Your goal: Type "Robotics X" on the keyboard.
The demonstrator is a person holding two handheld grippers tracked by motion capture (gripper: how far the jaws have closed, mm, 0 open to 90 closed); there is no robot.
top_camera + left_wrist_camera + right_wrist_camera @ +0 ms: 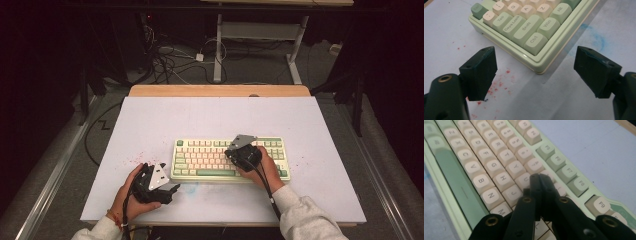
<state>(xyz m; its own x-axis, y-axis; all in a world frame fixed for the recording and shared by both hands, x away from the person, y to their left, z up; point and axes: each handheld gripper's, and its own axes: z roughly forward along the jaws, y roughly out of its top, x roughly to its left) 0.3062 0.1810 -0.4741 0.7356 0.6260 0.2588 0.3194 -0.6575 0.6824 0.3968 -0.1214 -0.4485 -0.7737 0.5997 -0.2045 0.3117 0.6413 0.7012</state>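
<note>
Our right hand-held gripper (540,178) was clenched, empty, its joined tips poised over the U and I keys of the green-and-cream keyboard (210,157). We judged this a key-pressing step; the next move called for a short, straight push down on one keycap without catching its neighbours. Our left hand-held gripper (535,72) stood released, jaws wide apart, off the keyboard's Ctrl corner at about eight o'clock from it. The keyboard lay mid-tabletop (150,120), slightly toward six o'clock, red specks (499,86) nearby.
</note>
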